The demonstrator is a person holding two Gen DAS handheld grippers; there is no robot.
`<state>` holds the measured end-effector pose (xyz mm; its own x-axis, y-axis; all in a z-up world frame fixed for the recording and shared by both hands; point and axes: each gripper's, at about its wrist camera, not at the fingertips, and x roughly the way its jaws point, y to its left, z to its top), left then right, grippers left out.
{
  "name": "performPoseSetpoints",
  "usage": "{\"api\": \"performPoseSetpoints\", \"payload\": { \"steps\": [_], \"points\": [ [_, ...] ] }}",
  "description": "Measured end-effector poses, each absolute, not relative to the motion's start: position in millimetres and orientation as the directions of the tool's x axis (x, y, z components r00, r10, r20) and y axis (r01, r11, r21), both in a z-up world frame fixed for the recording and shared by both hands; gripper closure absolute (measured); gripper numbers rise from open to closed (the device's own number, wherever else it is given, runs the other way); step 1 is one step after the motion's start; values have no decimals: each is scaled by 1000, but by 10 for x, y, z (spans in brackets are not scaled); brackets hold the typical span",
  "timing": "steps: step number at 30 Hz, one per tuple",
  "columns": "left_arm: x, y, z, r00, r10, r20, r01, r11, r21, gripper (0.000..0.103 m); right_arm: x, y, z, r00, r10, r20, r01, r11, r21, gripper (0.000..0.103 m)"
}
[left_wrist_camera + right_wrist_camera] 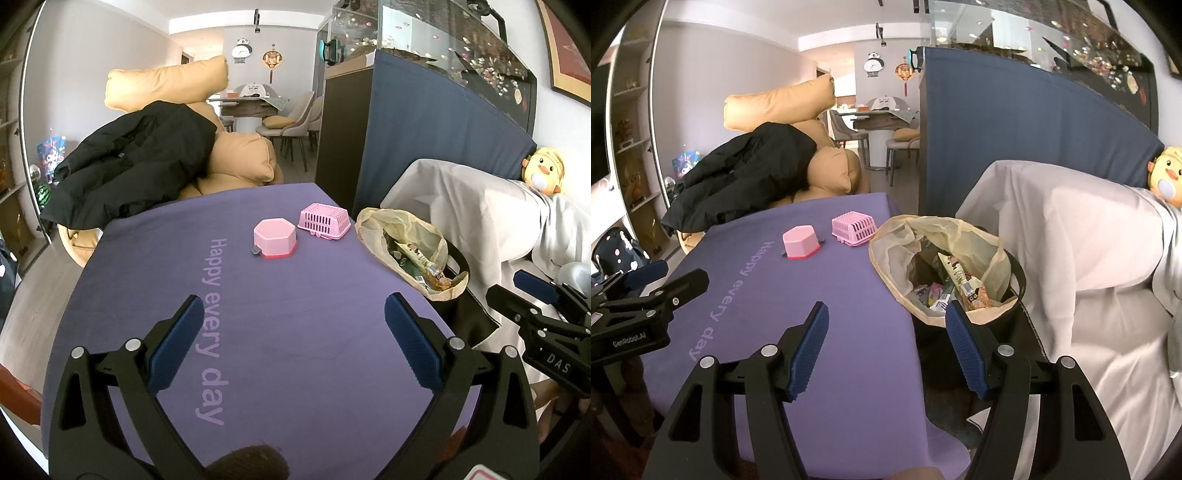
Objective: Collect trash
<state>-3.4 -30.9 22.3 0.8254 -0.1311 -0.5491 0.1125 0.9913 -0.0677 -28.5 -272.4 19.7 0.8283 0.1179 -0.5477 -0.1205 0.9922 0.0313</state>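
A black bin lined with a yellowish bag [410,251] [945,266] stands off the right edge of the purple-clothed table [295,295] [820,332]; wrappers [964,284] lie inside it. My left gripper [293,306] hovers open over the near part of the cloth, nothing between its blue pads. My right gripper [886,314] is open too, at the table's right edge just short of the bin, holding nothing. Each gripper shows at the side of the other's view [535,295] [653,280].
An upturned pink hexagonal box [275,238] [799,243] and an upturned pink slatted basket [325,219] [854,228] sit at the far part of the table. A black coat [129,162] lies on tan cushions behind; a white-draped sofa [1071,258] flanks the bin.
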Motion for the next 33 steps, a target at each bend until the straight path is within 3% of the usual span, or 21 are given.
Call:
{"api": "performPoseSetpoints", "payload": {
  "steps": [33],
  "points": [
    [115, -299, 166, 799, -172, -576, 158, 985, -76, 9, -233, -2813, 178, 824, 114, -555, -121, 992, 25, 41]
  ]
}}
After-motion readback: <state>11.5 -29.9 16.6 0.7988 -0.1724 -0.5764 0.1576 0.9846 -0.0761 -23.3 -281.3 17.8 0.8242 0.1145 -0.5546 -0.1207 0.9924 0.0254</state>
